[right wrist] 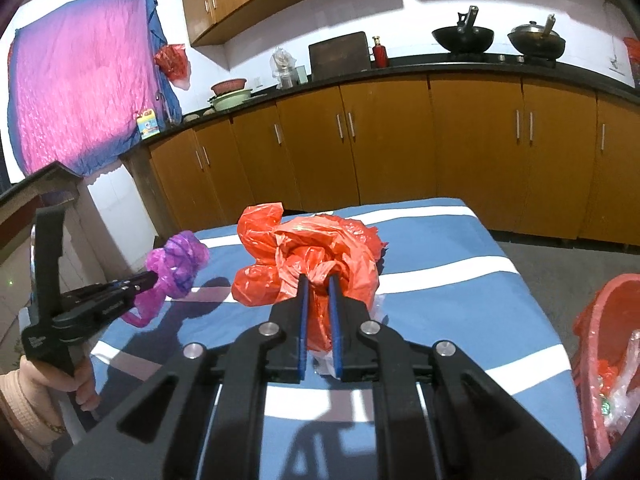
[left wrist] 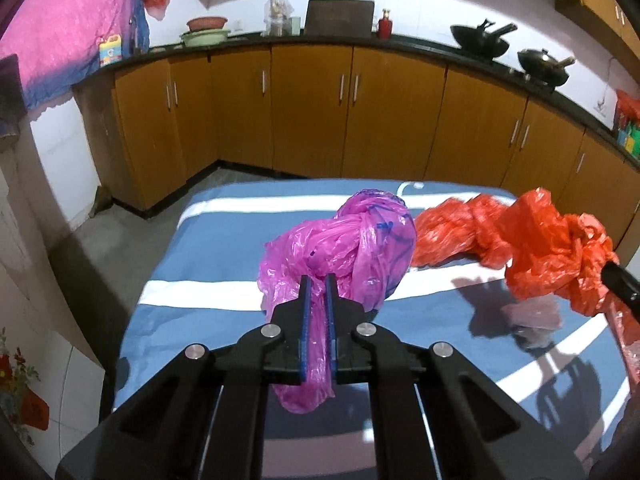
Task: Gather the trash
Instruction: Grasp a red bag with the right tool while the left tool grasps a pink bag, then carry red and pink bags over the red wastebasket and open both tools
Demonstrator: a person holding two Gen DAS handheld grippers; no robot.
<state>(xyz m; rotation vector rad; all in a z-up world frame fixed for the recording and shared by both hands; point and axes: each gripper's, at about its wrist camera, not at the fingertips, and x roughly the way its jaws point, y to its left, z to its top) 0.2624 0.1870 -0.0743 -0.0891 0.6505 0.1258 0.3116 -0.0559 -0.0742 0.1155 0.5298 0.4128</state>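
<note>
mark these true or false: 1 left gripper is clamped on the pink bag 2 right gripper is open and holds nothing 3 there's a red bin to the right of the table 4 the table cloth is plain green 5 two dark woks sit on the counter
1. True: the left gripper is shut on the pink bag.
2. False: the right gripper is shut on the red bag.
3. True: a red bin stands at the right of the table, with some trash already in it.
4. False: the cloth is blue with white stripes.
5. True: two woks sit on the dark counter.
</note>
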